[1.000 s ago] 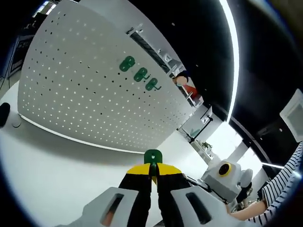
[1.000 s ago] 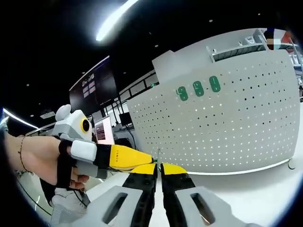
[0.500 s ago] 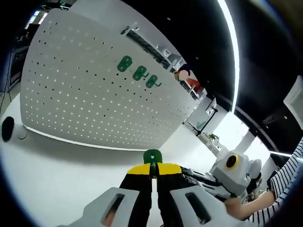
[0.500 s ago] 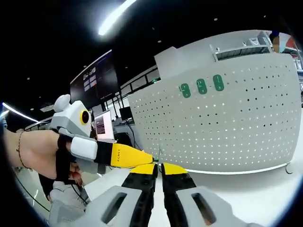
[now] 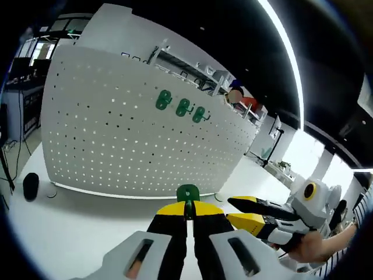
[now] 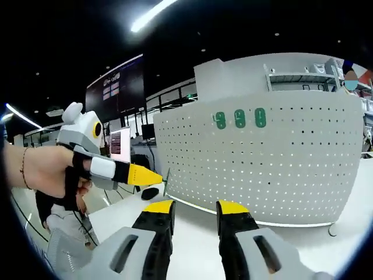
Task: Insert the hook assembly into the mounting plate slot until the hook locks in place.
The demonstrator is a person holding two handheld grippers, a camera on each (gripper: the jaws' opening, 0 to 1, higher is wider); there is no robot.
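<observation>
My left gripper [image 5: 187,207] is shut on a green hook [image 5: 187,192], whose rounded head sticks up between the yellow tips. Ahead stands the white perforated mounting plate [image 5: 134,146] with three green hooks [image 5: 183,107] hung in a row near its top. My right gripper [image 6: 196,207] stands open with nothing between its fingers. In the left gripper view it [image 5: 247,211] comes in from the right, jaws apart. The right gripper view has the left gripper [image 6: 152,175] held by a hand [image 6: 41,172], the hook's thin edge [image 6: 166,182] at its tip, in front of the plate [image 6: 274,169].
A small black object [image 5: 30,185] and a cable lie on the white table [image 5: 70,233] near the plate's left foot. Shelving [image 5: 192,64] rises behind the plate. Screens [image 6: 119,154] and desks stand in the dark room to the left.
My right gripper has opened and drawn away from the hook, which stays in the shut left gripper. Both views have rolled more level toward the plate.
</observation>
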